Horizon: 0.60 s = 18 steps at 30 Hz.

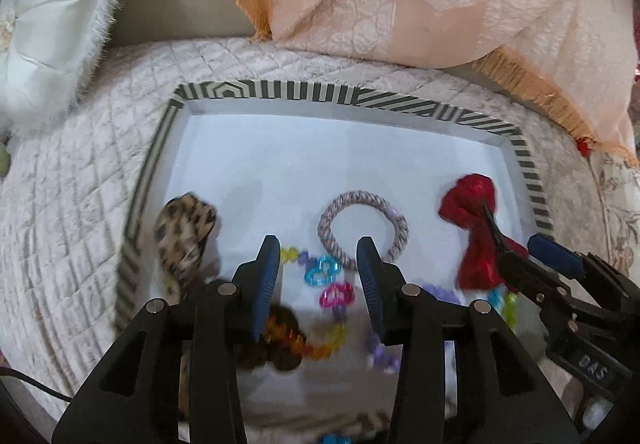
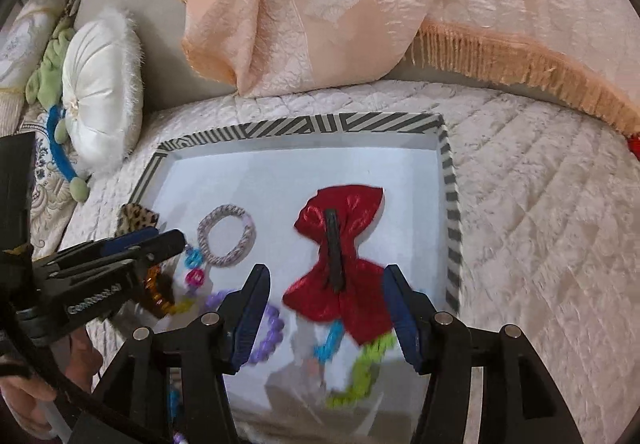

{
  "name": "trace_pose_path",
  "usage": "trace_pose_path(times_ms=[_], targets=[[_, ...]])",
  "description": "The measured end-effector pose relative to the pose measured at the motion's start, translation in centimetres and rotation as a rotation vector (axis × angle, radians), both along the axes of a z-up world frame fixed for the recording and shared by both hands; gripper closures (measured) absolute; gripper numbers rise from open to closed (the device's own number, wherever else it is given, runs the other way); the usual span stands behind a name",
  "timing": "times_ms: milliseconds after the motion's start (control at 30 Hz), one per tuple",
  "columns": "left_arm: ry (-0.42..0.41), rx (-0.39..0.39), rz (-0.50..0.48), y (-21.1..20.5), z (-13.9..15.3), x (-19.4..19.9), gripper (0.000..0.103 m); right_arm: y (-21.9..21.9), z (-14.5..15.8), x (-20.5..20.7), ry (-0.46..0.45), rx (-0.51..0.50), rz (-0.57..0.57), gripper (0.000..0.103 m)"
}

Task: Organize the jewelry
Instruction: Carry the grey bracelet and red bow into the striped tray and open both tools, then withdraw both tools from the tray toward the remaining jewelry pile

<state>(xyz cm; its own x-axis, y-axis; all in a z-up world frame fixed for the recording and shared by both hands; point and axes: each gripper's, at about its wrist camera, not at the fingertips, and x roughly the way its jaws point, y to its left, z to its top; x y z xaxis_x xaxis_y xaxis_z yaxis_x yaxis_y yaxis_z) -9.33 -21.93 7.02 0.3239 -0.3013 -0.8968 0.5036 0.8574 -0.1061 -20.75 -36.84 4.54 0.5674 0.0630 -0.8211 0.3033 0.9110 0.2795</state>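
A tray with a black-and-white striped rim (image 1: 320, 91) (image 2: 300, 125) lies on a quilted bedspread. On its white floor are a leopard-print scrunchie (image 1: 184, 240), a braided hair tie (image 1: 362, 228) (image 2: 226, 240), a red satin bow clip (image 1: 476, 228) (image 2: 340, 244) and a chain of bright plastic links (image 1: 332, 292) (image 2: 360, 368). My left gripper (image 1: 318, 256) hangs open over the blue and pink links, its pads clear of them. My right gripper (image 2: 326, 272) is open astride the bow's lower half, its pads off the fabric. A dark brown piece (image 1: 280, 340) sits under the left jaw.
A peach fringed cloth (image 2: 360, 3) is piled behind the tray. A white round cushion (image 2: 100, 95) and a blue headband (image 2: 60, 151) lie to the left. The two grippers are close side by side, the left one (image 2: 160, 240) showing in the right wrist view.
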Motion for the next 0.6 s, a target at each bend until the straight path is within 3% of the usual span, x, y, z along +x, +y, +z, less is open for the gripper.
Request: trace_pose_path(times_ms=[367,600], targets=[[-0.042,-0.065,-0.006,7.2,4.2,-5.8,0.063,2.9,3.3,-4.5,-0.056,0.002,0.024,0.047],[-0.047,-0.063,0.030,12.0,4.7,-8.5,0.063,5.1,4.7,-6.9,-0.065,-0.006,0.036,0.043]])
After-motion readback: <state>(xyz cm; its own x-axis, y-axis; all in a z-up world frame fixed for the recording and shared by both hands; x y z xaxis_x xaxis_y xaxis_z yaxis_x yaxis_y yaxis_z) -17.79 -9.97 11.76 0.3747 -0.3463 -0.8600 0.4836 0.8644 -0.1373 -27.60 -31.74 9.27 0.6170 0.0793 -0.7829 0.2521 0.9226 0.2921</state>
